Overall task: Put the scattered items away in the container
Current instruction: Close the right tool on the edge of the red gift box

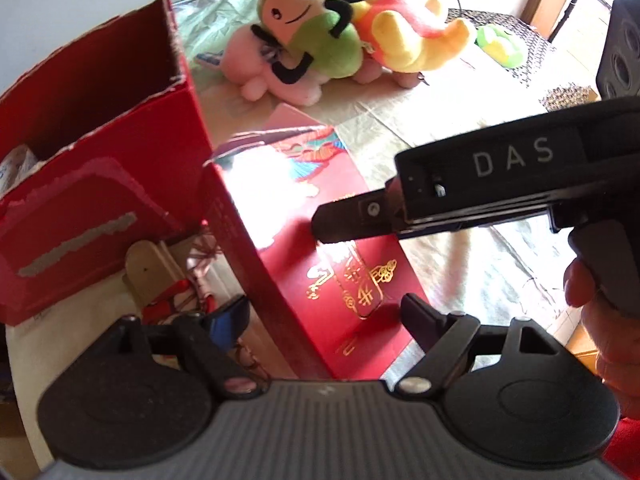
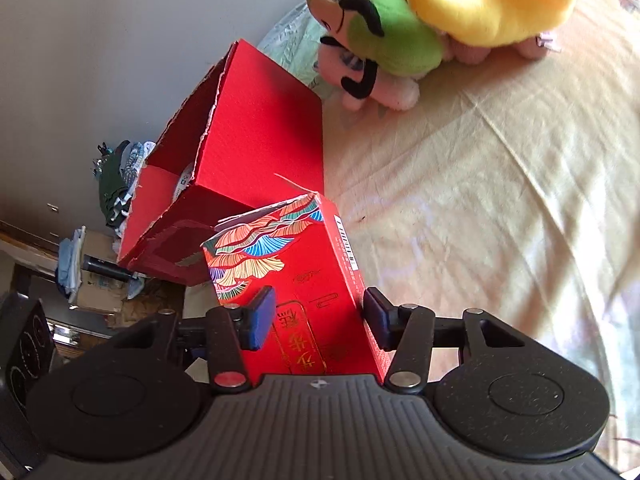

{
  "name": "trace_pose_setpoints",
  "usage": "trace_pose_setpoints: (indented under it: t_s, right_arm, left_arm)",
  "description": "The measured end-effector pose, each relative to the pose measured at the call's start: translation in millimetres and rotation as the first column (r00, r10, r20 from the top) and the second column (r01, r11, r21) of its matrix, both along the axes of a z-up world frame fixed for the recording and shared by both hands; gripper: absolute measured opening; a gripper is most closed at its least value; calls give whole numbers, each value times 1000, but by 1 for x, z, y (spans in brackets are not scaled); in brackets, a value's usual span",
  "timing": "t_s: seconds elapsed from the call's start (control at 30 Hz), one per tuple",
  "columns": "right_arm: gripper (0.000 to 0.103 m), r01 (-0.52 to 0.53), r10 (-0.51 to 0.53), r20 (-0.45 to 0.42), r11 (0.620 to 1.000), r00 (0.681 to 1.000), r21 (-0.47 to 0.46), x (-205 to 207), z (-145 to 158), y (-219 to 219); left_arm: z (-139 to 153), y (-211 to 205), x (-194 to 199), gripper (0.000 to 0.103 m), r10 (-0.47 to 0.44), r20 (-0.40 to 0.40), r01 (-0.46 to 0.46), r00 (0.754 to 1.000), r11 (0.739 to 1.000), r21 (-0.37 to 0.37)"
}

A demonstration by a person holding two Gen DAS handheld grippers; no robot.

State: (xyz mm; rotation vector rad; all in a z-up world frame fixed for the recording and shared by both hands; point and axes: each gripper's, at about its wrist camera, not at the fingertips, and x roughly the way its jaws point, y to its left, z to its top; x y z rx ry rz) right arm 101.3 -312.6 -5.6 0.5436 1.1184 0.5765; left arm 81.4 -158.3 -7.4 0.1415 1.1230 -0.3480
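A decorated red gift box (image 2: 312, 256) with gold lettering sits between the fingers of my right gripper (image 2: 318, 316), which is shut on its two sides. The left wrist view shows the same box (image 1: 348, 280) tilted beside the container, with the right gripper (image 1: 344, 220) reaching in from the right, held by a hand (image 1: 596, 320). My left gripper (image 1: 324, 312) is open, its fingers spread either side of the box's near corner; whether they touch it I cannot tell. The container, a torn open red carton (image 1: 100, 184) (image 2: 260, 140), stands just left of the box.
A pile of plush toys lies at the back of the cloth-covered table (image 2: 480, 200): a green one (image 1: 308, 20), a yellow and red one (image 1: 404, 28) and a pink one (image 1: 280, 76). A small green plush (image 1: 500, 44) and a black speaker (image 1: 620, 48) are far right.
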Motion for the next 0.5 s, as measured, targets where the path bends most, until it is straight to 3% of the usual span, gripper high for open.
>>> trace_pose_setpoints:
  t_s: [0.1,0.2,0.37,0.5]
  right_arm:
    - [53,14,-9,65,996,998,-87,-9,6,-4]
    - [53,33,-23,82,993,996,-114,-13,4,-9]
    - [54,74,-73,15,990,997,-119,-10,-12,-16]
    - [54,129,-133,-39,988,990,-82,-8,-16,-26]
  left_arm:
    - [-11,-9,5,85,-31,-50,29,998,999,-46]
    - [-16,-12,11,89,-32,-49,28,998,996,-81]
    - [-23,-8,26,93,-8,-40,2,999,988,-153]
    - [-27,-13,30,97,-22,5,23,1000,986,-165]
